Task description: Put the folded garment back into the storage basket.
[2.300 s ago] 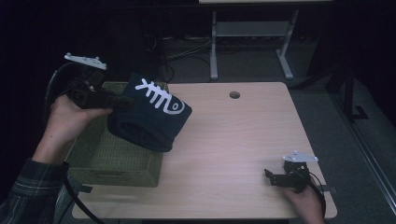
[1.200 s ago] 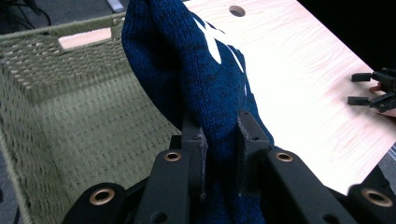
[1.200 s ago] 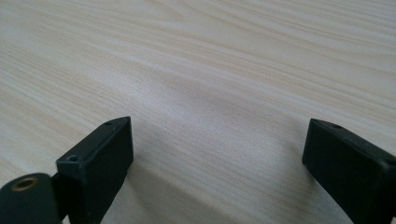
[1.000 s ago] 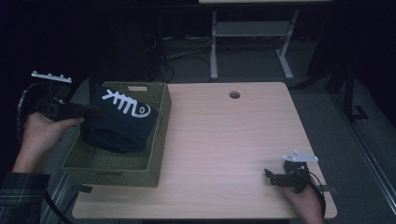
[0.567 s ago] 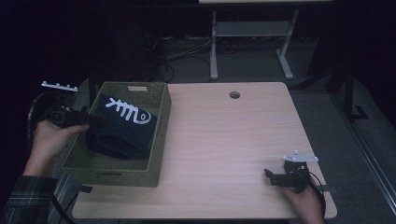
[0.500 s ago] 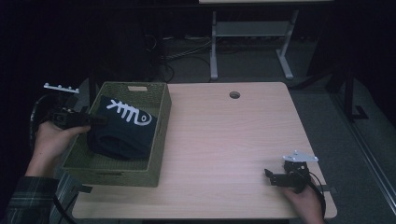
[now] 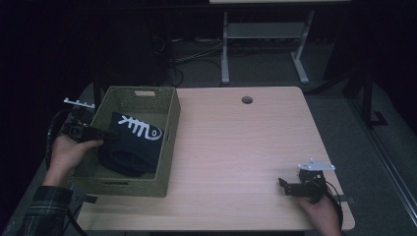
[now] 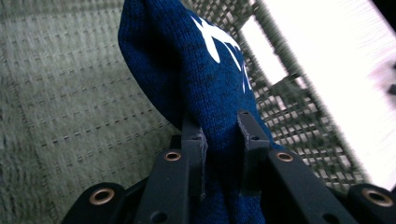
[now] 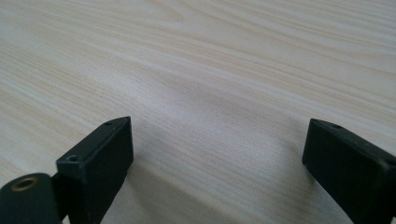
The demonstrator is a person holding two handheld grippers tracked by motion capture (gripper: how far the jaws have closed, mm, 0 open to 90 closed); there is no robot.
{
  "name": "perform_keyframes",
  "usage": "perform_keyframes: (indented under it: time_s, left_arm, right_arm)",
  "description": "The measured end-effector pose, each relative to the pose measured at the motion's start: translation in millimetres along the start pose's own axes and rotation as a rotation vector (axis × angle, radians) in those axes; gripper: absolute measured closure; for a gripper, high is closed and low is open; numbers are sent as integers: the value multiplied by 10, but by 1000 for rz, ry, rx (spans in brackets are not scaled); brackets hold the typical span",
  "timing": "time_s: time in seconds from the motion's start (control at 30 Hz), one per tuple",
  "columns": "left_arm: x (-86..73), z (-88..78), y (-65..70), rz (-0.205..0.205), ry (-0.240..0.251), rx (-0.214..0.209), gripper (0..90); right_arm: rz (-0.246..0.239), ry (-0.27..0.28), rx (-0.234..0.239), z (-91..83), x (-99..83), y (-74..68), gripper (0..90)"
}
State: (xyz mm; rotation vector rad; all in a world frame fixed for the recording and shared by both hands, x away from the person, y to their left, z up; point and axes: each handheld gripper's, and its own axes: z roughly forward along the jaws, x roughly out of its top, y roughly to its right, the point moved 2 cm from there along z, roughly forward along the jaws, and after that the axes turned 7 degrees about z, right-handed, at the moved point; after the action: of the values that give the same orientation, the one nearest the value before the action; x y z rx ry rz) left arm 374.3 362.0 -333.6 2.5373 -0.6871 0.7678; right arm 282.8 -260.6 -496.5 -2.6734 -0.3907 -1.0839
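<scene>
Your left gripper [image 7: 91,132] has its jaws pinched on a dark blue knitted sock [image 7: 133,145] with a white fishbone print — in the left gripper view the cloth [image 8: 205,93] bulges out between the two black pads, so the grip is firm on a bunched fold. The sock lies inside the woven green basket [image 7: 169,147] at the left of the table [image 7: 246,147], and it looks settled on or just above the basket floor; you cannot tell from here whether its underside rests fully.

What matters for letting go: the sock runs away from your jaws toward the right wall of the basket, its long axis slanting from near-left to far-right, with the printed end farthest from you. Open the jaws and draw back left and up, along that same line, so a pad doesn't drag the fold out again.

Your right gripper [image 7: 290,187] sits at the near right of the table with jaws wide apart, holding nothing — bare wood between them. It is well apart from the basket; the left hand is the one placed for this.

The near end of the sock is hidden behind your left hand [image 7: 69,152].
</scene>
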Motion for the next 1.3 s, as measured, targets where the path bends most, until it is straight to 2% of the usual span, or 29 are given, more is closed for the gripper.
perform_keyframes:
  time_s: [0.27,0.53,0.57,0.7,0.93,1.03,1.2,1.3]
  left_arm:
    - [-107,149,-132,8,-46,62,757]
    - [-191,257,-273,18,-109,154,740]
    - [-202,274,-290,8,-111,161,735]
    - [-214,294,-339,15,-127,185,707]
    - [-195,287,-376,28,-133,234,588]
    - [-193,266,-389,16,-125,250,510]
    - [-179,180,-378,2,-70,261,370]
    - [-154,143,-309,16,-31,263,262]
  right_arm:
    - [0,0,0,0,0,0,84]
    - [1,0,0,0,0,-1,84]
    - [1,0,0,0,0,-1,84]
    - [2,1,0,0,0,-1,84]
    - [2,1,0,0,0,-1,84]
    - [2,1,0,0,0,-1,84]
    - [2,1,0,0,0,-1,84]
    - [2,1,0,0,0,-1,84]
